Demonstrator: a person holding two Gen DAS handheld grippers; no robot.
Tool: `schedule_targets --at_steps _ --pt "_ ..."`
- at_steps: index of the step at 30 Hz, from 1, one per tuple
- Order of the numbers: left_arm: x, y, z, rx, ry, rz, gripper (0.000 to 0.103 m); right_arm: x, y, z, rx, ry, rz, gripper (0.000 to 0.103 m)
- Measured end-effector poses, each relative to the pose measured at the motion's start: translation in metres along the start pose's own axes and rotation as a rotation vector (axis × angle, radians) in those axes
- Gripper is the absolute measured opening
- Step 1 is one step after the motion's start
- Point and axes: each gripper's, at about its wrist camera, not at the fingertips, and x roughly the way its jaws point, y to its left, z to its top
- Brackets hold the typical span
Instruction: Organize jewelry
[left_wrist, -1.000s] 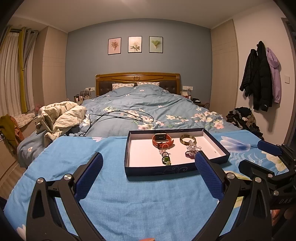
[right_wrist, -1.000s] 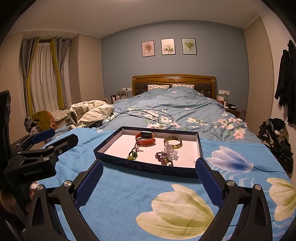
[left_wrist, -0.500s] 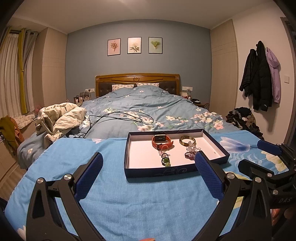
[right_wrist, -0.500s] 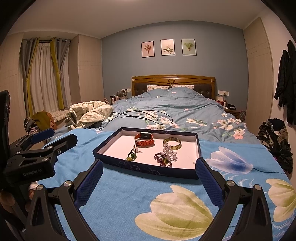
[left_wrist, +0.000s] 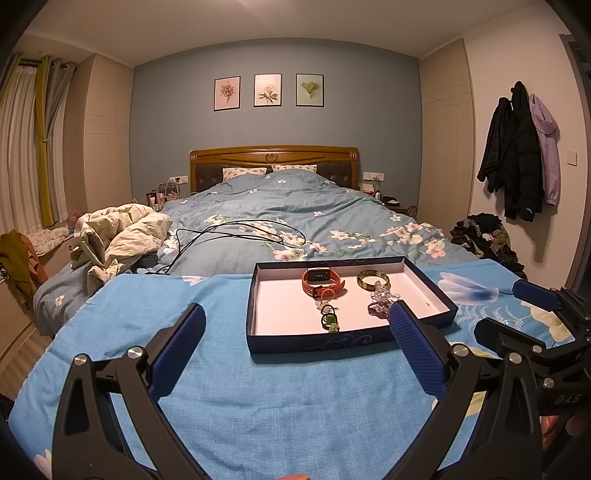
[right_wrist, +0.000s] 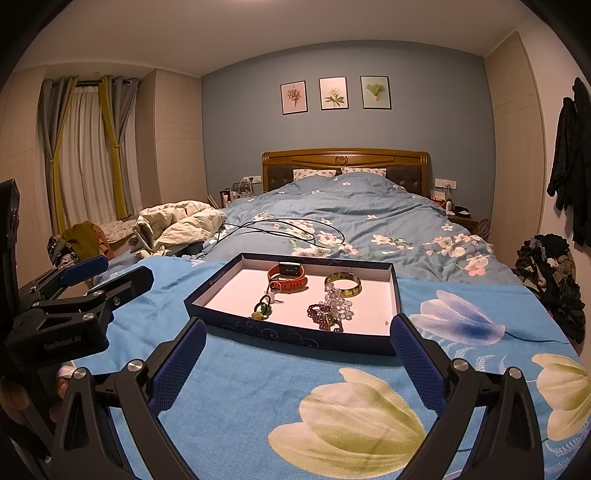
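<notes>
A shallow dark blue box (left_wrist: 317, 341) with a white inside lies on the blue floral cloth, also in the right wrist view (right_wrist: 291, 334). In it lie an orange watch (left_wrist: 322, 281) (right_wrist: 288, 277), a gold bangle (left_wrist: 372, 280) (right_wrist: 342, 285), a clear bead bracelet (left_wrist: 384, 295) (right_wrist: 338, 300), a purple bead bracelet (left_wrist: 377, 308) (right_wrist: 323, 314) and a green charm piece (left_wrist: 328, 320) (right_wrist: 262, 307). My left gripper (left_wrist: 297, 350) is open and empty, just short of the box. My right gripper (right_wrist: 295, 360) is open and empty, also short of the box.
The blue cloth (left_wrist: 229, 384) covers the surface at the bed's foot. Behind it is the bed with a floral duvet (left_wrist: 295, 218), black cables (left_wrist: 240, 236) and a crumpled beige quilt (left_wrist: 122, 236). Coats (left_wrist: 521, 151) hang on the right wall.
Both views have risen and tilted slightly; the box sits a little lower and farther in the frames. Nothing in the box has moved.
</notes>
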Motion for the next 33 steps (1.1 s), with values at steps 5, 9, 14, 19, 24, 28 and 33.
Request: schedule_targets --at_steps 5,9,14,19,24,28,33 --pt "0.0009 -0.0005 0.0005 -0.001 0.002 -0.001 0.098 0.0004 -0.0003 0.0002 0.001 0.001 0.003 0.096" --pt "0.0011 -0.0023 0.0005 0.001 0.003 -0.002 0.098 0.0001 -0.0003 -0.0001 0.0 0.005 0.002 0.096" --pt "0.0009 -0.002 0.0002 -0.001 0.005 -0.002 0.098 0.0001 -0.0007 -0.0001 0.003 0.005 0.0 0.096" --pt "0.0008 -0.0018 0.0003 -0.002 0.004 -0.003 0.098 0.0011 -0.0018 0.0013 0.001 0.007 -0.001 0.096" --pt "0.0004 -0.0026 0.0 0.0 0.002 0.0 0.098 0.0015 -0.002 0.0016 0.003 0.008 0.002 0.096" --pt "0.0004 -0.003 -0.0003 -0.001 0.001 -0.001 0.098 0.0013 -0.0021 0.0018 0.003 0.005 -0.001 0.096" --pt "0.0004 -0.0028 -0.0005 0.001 -0.001 -0.001 0.098 0.0015 -0.002 0.0016 0.004 0.008 0.001 0.096"
